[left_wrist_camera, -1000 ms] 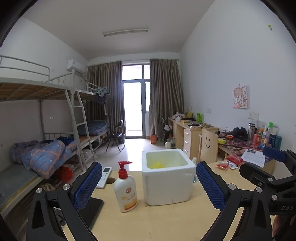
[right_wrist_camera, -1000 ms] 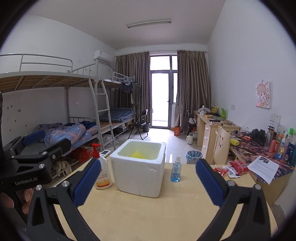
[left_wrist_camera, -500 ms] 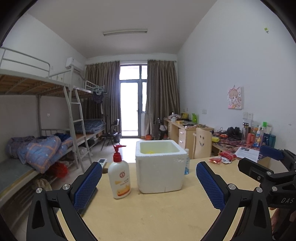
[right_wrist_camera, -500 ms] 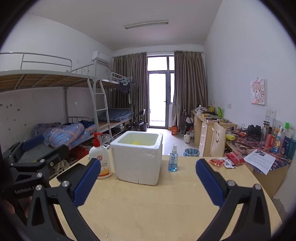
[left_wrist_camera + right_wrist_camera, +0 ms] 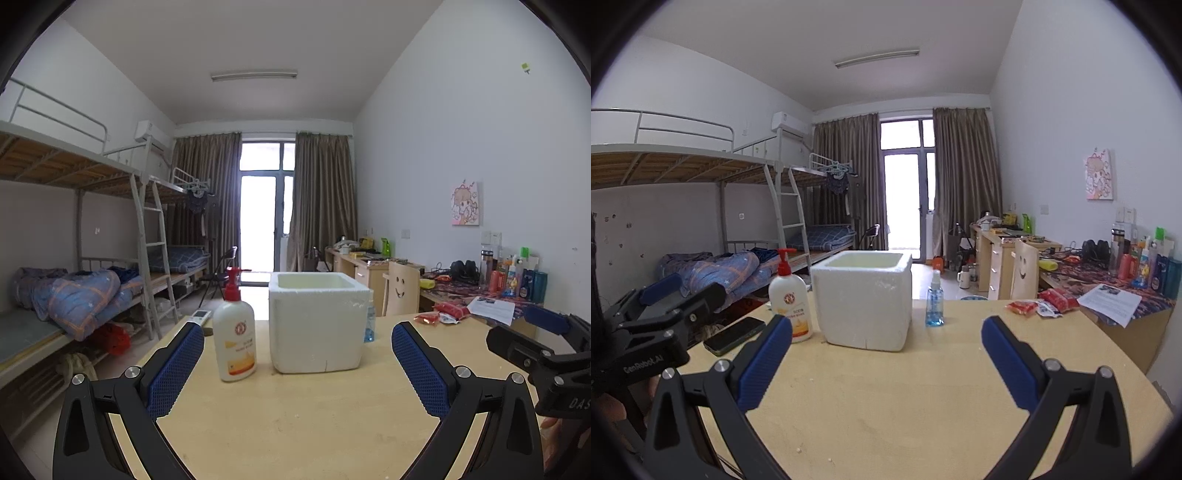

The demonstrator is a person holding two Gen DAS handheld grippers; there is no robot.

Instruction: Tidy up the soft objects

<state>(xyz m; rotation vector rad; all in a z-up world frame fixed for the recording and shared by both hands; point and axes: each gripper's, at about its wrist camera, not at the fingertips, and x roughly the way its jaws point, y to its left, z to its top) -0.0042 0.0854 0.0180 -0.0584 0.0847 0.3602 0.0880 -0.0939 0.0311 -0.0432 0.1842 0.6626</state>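
Currently both grippers, left (image 5: 297, 363) and right (image 5: 886, 360), gape empty over the table (image 5: 923, 406); approach low and square, avoid clipping the foam box (image 5: 862, 301) or bottle (image 5: 790, 299).

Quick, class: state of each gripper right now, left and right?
Left gripper: open, holding nothing, above the table.
Right gripper: open, holding nothing.
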